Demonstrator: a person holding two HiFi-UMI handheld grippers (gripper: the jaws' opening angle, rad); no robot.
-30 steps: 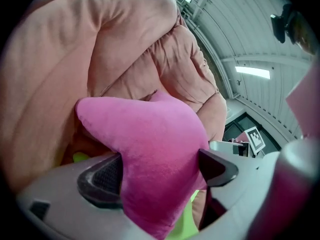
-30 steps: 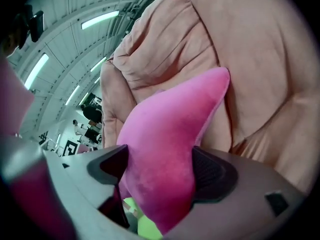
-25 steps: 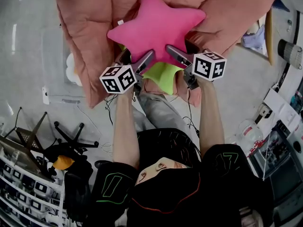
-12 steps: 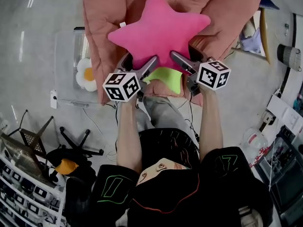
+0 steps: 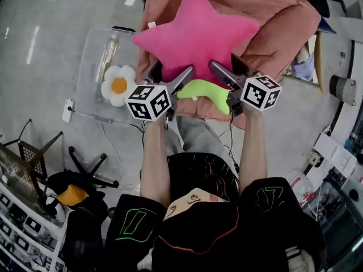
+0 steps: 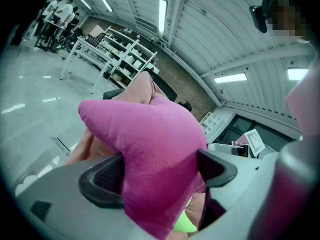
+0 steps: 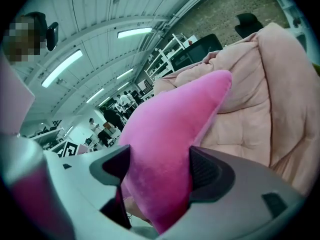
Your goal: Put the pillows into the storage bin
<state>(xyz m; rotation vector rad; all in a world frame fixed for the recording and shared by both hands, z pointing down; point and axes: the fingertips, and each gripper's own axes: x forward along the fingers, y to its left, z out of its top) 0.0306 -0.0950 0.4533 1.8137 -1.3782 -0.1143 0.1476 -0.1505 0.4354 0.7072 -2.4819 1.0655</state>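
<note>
A pink star pillow [image 5: 195, 35] is held up in the air over a salmon-pink quilted cushion [image 5: 272, 21]. My left gripper [image 5: 170, 79] is shut on the star's lower-left arm [image 6: 155, 159]. On the lower-right arm [image 7: 165, 159] my right gripper [image 5: 227, 75] is shut too. A lime-green pillow [image 5: 204, 90] lies under the star, between the two grippers. To the left on the floor stands a clear storage bin [image 5: 91, 55] with a white-and-yellow flower pillow [image 5: 118, 85] inside.
A black chair base [image 5: 85, 166] and a metal rack [image 5: 25, 163] stand on the floor at lower left. An orange object [image 5: 71, 194] lies near them. Desks and equipment line the right edge [image 5: 334, 152]. People stand far off [image 7: 107, 119] in the right gripper view.
The view has swung left: the clear bin and the flower pillow have come into sight beside the cushion. Both grippers keep their hold on the pink star, which sits slightly more to the right.
</note>
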